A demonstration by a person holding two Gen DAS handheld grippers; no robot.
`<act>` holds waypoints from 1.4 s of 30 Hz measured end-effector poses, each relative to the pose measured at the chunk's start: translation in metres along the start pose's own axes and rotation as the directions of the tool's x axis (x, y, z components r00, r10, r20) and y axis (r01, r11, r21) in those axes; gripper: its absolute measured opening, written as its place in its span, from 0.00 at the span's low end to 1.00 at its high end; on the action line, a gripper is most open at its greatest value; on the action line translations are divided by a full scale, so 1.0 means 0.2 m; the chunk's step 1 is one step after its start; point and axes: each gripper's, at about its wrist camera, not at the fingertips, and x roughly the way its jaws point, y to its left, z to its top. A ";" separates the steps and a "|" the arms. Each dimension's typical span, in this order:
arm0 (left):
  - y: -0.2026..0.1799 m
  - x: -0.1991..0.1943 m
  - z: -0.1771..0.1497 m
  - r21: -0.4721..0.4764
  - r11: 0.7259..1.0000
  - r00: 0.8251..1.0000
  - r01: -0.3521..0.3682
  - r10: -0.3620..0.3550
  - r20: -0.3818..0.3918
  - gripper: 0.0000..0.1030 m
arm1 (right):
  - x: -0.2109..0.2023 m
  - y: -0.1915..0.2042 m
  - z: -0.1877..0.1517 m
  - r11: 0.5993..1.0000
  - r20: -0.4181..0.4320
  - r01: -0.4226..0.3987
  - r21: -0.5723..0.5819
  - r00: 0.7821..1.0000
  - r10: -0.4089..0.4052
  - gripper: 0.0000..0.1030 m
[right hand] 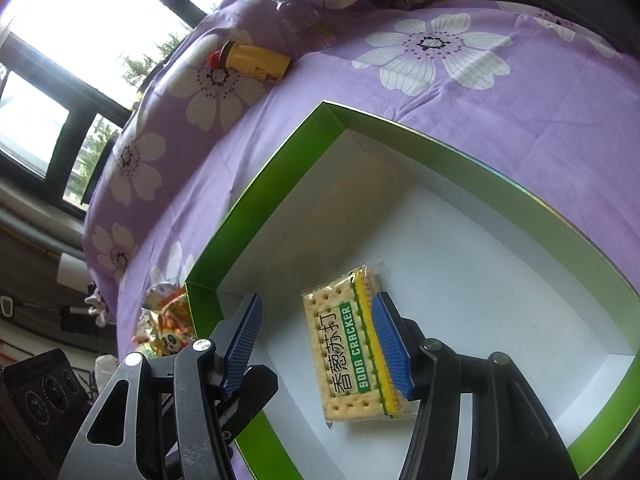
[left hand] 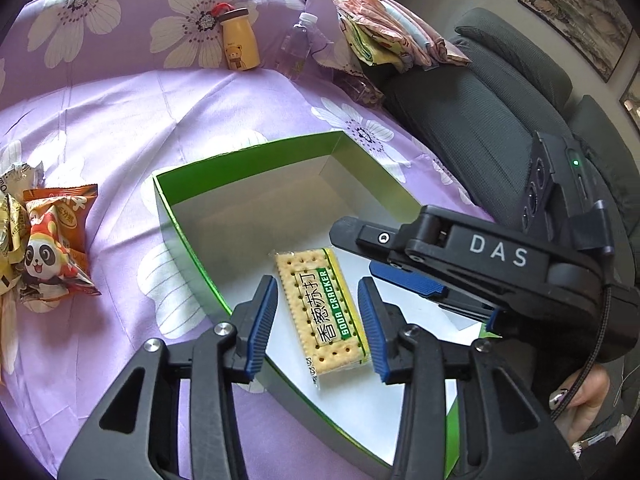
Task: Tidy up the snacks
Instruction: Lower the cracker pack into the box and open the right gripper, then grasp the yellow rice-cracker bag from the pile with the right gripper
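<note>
cracker pack (left hand: pixel 322 312) flat in green box (left hand: pixel 176 216) | light, brittle, slick wrap; grip long edges gently | left claw (left hand: pixel 320 320) wide open, empty | right claw (right hand: pixel 316 344) wide open, empty

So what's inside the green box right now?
The green box holds one soda cracker pack, flat on the white floor. The near right corner is hidden behind the right tongs in the left view, so I can't confirm that corner.

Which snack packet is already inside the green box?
The soda cracker packet, lying flat on the box floor between the open left gripper fingers; the panda packet sits outside on the cloth.
</note>
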 end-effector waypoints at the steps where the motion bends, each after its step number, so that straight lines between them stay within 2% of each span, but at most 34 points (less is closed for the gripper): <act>1: 0.01 -0.03 0.00 -0.005 1.000 1.000 -0.001 0.001 0.009 0.41 | 0.00 0.01 0.00 1.000 0.002 -0.006 -0.004 1.000 0.006 0.56; 4: 0.06 -0.14 -0.02 -0.026 1.000 0.999 0.002 -0.001 0.039 0.42 | -0.01 0.06 -0.01 0.999 0.008 -0.031 -0.028 0.999 0.031 0.56; 8: 0.19 -0.33 -0.05 -0.066 0.996 0.994 -0.052 0.058 0.089 0.46 | -0.02 0.19 -0.05 0.993 0.032 -0.023 -0.115 0.999 0.027 0.56; 11: 0.32 -0.48 -0.09 -0.109 0.989 0.986 -0.099 0.112 0.121 0.53 | -0.02 0.29 -0.09 0.984 0.045 -0.034 -0.175 0.998 0.043 0.63; 12: 0.36 -0.53 -0.10 -0.120 0.985 0.983 -0.121 0.136 0.125 0.60 | -0.02 0.33 -0.10 0.980 0.048 -0.042 -0.194 0.997 0.053 0.65; 13: 0.41 -0.58 -0.12 -0.137 0.979 0.978 -0.148 0.166 0.129 0.67 | -0.01 0.37 -0.12 0.976 0.049 -0.050 -0.213 0.997 0.062 0.66; 15: 0.51 -0.66 -0.16 -0.170 0.962 0.962 -0.212 0.236 0.137 0.75 | 0.00 0.44 -0.15 0.966 0.050 -0.061 -0.250 0.996 0.076 0.72; 18: 0.67 -0.77 -0.23 -0.221 0.939 0.941 -0.264 0.301 0.155 0.82 | 0.03 0.54 -0.20 0.951 0.058 -0.079 -0.299 0.993 0.101 0.79; 23: 0.92 -0.88 -0.33 -0.343 0.891 0.917 -0.297 0.366 0.159 0.83 | 0.10 0.71 -0.31 0.908 0.062 -0.092 -0.408 0.990 0.128 0.83; 30: 1.07 -0.98 -0.36 -0.400 0.844 0.886 -0.358 0.443 0.141 0.84 | 0.24 0.85 -0.45 0.865 -0.004 -0.127 -0.485 0.990 0.143 0.83; 32: 1.11 -0.98 -0.36 -0.412 0.836 0.884 -0.363 0.449 0.132 0.84 | 0.27 0.87 -0.48 0.860 -0.044 -0.161 -0.484 0.986 0.160 0.83; 35: 1.16 -0.97 -0.36 -0.437 0.824 0.891 -0.362 0.443 0.098 0.84 | 0.32 0.92 -0.51 0.856 -0.108 -0.217 -0.470 0.976 0.188 0.83; 38: 1.21 -0.93 -0.37 -0.456 0.813 0.896 -0.362 0.438 0.071 0.84 | 0.39 0.99 -0.54 0.846 -0.193 -0.276 -0.456 0.959 0.208 0.83; 42: 1.22 -0.87 -0.35 -0.433 0.832 0.911 -0.348 0.409 0.053 0.83 | 0.51 1.13 -0.60 0.835 -0.318 -0.343 -0.430 0.923 0.216 0.83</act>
